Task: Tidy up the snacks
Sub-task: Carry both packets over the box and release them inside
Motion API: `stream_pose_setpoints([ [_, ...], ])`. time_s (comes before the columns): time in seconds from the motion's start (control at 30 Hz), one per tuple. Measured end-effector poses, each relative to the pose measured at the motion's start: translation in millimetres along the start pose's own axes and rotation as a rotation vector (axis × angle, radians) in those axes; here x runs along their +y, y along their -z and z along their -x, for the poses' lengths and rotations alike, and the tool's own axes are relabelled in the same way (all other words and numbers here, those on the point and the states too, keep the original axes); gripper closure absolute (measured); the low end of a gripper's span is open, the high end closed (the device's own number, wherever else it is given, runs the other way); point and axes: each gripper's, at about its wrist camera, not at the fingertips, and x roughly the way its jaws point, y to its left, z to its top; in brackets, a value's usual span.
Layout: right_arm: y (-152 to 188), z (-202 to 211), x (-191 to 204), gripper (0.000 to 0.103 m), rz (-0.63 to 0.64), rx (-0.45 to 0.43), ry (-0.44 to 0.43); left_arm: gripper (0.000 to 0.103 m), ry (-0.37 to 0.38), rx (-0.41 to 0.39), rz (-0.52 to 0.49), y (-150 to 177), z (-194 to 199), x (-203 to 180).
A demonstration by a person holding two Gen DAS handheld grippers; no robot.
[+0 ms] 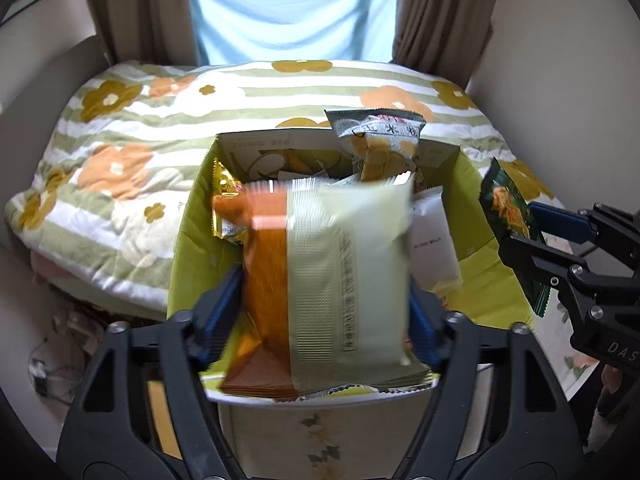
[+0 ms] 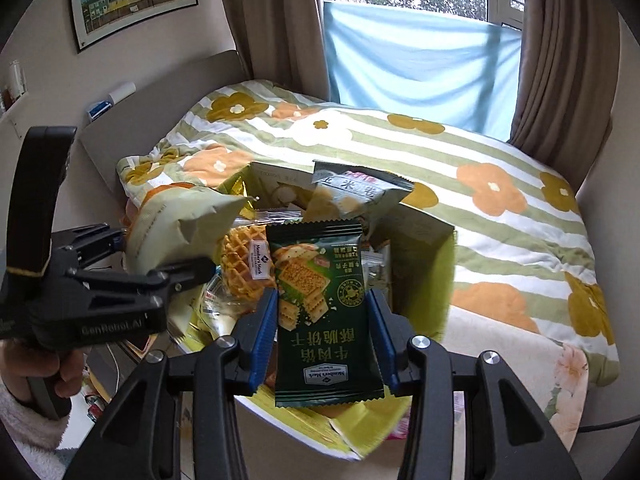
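Note:
My left gripper (image 1: 326, 308) is shut on a pale green and orange snack packet (image 1: 344, 280) and holds it over the open yellow-green cardboard box (image 1: 480, 216). The same packet (image 2: 176, 224) shows in the right wrist view, with the left gripper (image 2: 168, 256) around it. My right gripper (image 2: 324, 332) is shut on a dark green cracker packet (image 2: 324, 312), above the box's near edge (image 2: 360, 424). From the left wrist view that packet (image 1: 508, 208) and the right gripper (image 1: 532, 224) are at the box's right side. Inside the box lie a waffle packet (image 2: 244, 264), a grey packet (image 1: 376, 128) and others.
The box stands against a bed with a floral striped quilt (image 2: 480, 168). Brown curtains (image 2: 560, 60) and a window with a blue cloth (image 2: 416, 60) are behind. A grey headboard (image 2: 132, 120) and a framed picture (image 2: 132, 0) are at the left. Cluttered floor (image 1: 60, 340) lies left of the box.

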Motion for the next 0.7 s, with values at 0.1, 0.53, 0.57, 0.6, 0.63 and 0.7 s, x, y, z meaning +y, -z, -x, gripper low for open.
stream_pose_setpoints([
  [0.1,-1.1,-9.6,1.4,0.062,-0.033,0.019,0.011,0.0,-0.011,-0.004,-0.031,-0.2,-5.1,2.5],
  [0.53,0.6,-33.6,10.9,0.062,-0.054,0.109,-0.071,0.0,-0.053,0.028,-0.002,21.5,-2.1,22.2],
  [0.57,2.0,-34.1,12.7,0.062,-0.052,0.114,-0.083,0.0,-0.054,0.029,0.005,21.5,-1.5,24.6],
  [0.6,2.8,-33.8,13.5,0.057,-0.051,0.112,-0.081,0.0,-0.06,0.032,0.01,21.8,-1.3,25.7],
  [0.63,3.8,-32.4,14.1,0.052,-0.048,0.103,-0.076,0.0,-0.066,0.033,0.015,22.3,-1.1,26.7],
  [0.7,6.1,-28.8,14.8,0.017,-0.041,0.079,-0.069,0.0,-0.068,0.036,0.025,22.6,-0.5,27.5],
])
